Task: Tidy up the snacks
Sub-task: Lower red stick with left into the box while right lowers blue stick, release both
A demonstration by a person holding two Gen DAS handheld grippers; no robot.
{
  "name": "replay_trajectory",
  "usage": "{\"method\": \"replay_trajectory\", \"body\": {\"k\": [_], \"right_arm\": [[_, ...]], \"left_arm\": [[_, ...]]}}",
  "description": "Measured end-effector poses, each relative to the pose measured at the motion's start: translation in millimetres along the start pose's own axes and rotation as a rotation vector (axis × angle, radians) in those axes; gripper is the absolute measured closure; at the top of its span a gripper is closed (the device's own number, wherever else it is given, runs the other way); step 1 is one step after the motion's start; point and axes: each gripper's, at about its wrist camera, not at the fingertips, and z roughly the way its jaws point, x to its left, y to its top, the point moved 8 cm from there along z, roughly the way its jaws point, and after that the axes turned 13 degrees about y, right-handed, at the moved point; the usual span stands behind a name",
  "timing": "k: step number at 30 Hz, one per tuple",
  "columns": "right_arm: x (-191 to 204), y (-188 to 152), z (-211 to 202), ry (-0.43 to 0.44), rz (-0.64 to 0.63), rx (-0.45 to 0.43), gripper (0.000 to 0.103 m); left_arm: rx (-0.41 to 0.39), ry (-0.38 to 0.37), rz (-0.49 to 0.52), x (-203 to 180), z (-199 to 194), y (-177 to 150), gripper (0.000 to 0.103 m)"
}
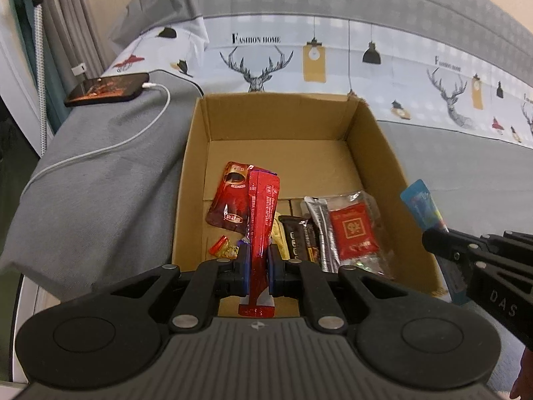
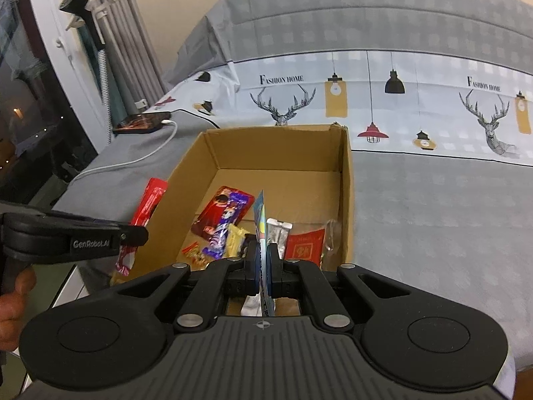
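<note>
Resting on the grey bed (image 1: 100, 173) w/ deer-print bedding, the open brown cardboard box (image 1: 379, 153) held assorted snack packets along its near side. Left tool (image 1: 258, 268) was clenched on a long red foil packet (image 1: 261, 220) above the box; right tool (image 2: 263, 263) pinched a thin blue card packet (image 2: 260, 213) edge-on over it.

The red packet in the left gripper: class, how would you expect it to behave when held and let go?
The red packet probably holds its shape fairly well: pinched low down by the left gripper, it stands up without drooping. It looks thin and light. Its glossy film may be slippery, so it could slide once dropped into the box.
</note>
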Motion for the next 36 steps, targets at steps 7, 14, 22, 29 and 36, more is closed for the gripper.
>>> {"method": "replay_trajectory", "body": {"k": [7,14,22,29,36], "right_arm": [[-22,10,41,-0.010,0.037,0.039,0.099],[-37,14,79,-0.018,0.053,0.075,0.099],[-44,14,108,-0.018,0.054,0.109,0.099],[-51,15,125,-0.031,0.066,0.131,0.097],[-56,25,112,-0.062,0.117,0.071,0.026]], "left_arm": [[0.051,0.009,0.023,-5,40,11,0.092],[0.088,0.018,0.041,-10,72,17,0.092],[0.110,0.033,0.054,-14,98,22,0.092],[0.127,0.057,0.048,-9,116,26,0.024],[0.106,0.056,0.000,0,97,29,0.001]]}}
